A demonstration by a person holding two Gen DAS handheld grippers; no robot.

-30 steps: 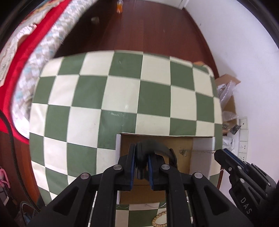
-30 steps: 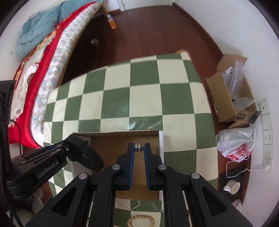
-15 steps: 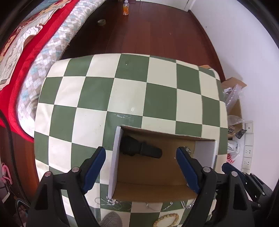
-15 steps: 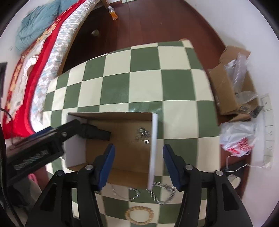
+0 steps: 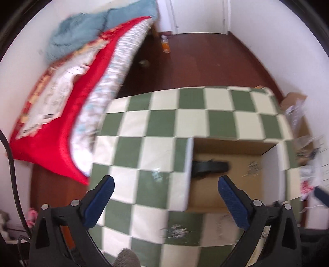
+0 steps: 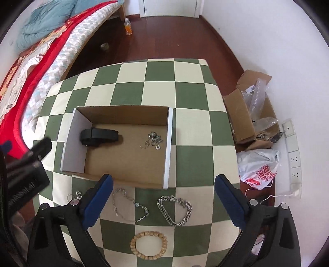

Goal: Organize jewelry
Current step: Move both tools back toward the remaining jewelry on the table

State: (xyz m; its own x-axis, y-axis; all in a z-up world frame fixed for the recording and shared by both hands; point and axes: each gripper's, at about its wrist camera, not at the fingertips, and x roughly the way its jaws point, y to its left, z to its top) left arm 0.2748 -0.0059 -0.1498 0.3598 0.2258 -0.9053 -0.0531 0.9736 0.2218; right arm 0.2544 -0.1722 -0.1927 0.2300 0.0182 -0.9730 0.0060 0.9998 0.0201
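While left view blurs, box (image 6: 168,143) contents—watch (image 6: 99,136)—show.

A home bedroom: a bed (image 6: 37,59) with a red quilt and a blue blanket (image 6: 45,18) stands beside the checkered surface (image 6: 131,86), on dark wood floor (image 6: 170,39), with white walls, wall sockets (image 6: 293,158) and a shopping bag (image 6: 259,168).

Bright, even daylight with soft shadows. The left wrist view is motion-blurred; the right is sharp. Fisheye bending curves both edges.
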